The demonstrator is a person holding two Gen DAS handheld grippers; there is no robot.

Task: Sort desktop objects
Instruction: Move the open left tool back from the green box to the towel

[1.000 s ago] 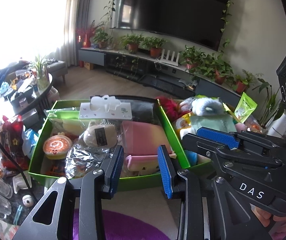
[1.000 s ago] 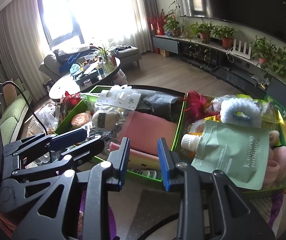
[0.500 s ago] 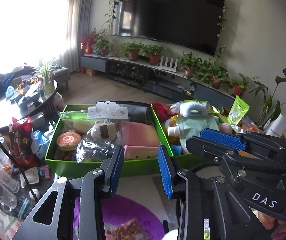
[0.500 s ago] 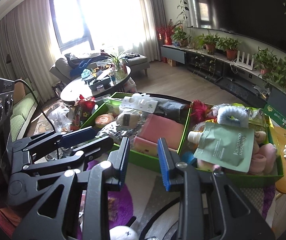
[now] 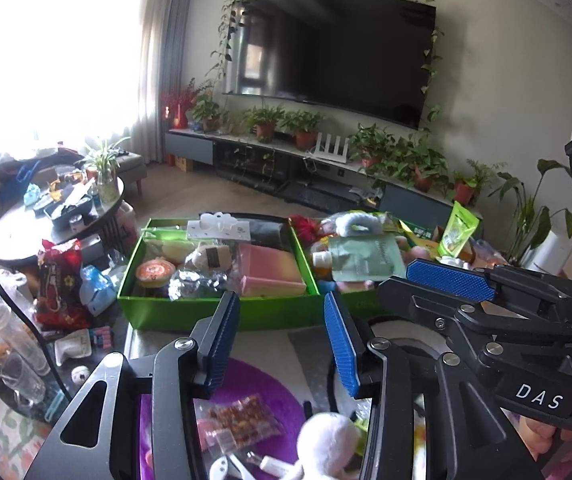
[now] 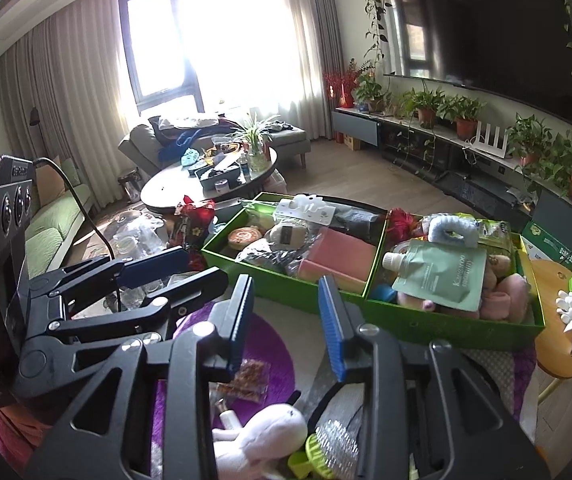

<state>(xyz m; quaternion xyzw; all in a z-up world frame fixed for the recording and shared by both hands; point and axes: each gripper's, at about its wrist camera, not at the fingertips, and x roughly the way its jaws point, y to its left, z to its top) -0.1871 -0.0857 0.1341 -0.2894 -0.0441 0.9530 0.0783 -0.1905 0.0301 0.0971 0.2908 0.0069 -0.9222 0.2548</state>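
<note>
while both claws hang above the desk point(image 6: 310, 376), we find nothing between their blue pads. the left claw point(image 5: 282, 344) stands spread, its jaws having just been opening, with only air in the gap. the right claw point(image 6: 288, 320) is likewise parted and empty, its jaws also having just been opening. in the left wrist view the right claw point(image 5: 446, 280) shows at the right edge, just beside the left one.

we note two green boxes side by side at the far edge of the desk. the left green box point(image 5: 222, 314) holds a pink pad point(image 5: 270, 270), a round orange tin point(image 5: 155, 273) and a crinkled foil bag point(image 5: 192, 286). the right green box point(image 6: 446, 320) holds a pale green spout pouch point(image 6: 442, 276) and a white fluffy ring point(image 6: 452, 229).

nearest the cameras, a purple mat point(image 6: 270, 352) carries a snack packet point(image 5: 242, 420). a white plush toy point(image 6: 264, 436) lies at the mat's near edge, touching a green brush point(image 6: 326, 450). these loose things lie well apart from the boxes.
</note>
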